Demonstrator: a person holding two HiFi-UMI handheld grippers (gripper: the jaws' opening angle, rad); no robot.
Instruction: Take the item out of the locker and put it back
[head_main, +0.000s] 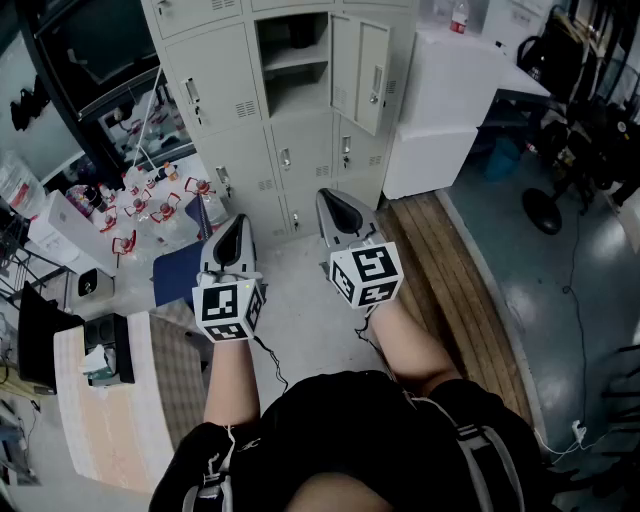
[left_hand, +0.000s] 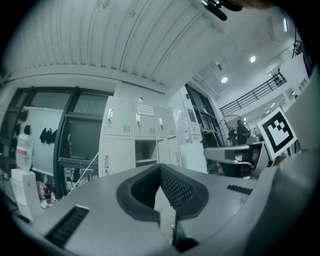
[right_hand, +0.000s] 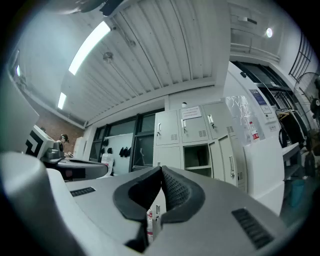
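Note:
The grey locker bank stands ahead of me. One compartment is open, its door swung to the right. On its upper shelf lies a dark item, too small to make out. My left gripper and right gripper are held side by side over the floor, well short of the lockers, both pointing at them. Both are shut with nothing between the jaws. The open compartment shows beyond the left gripper, and the same compartment shows beyond the right gripper.
A white cabinet stands right of the lockers. At the left is a table crowded with bottles and small items, with a blue seat beside it. A wooden strip runs along the floor on the right, and a floor fan stands beyond it.

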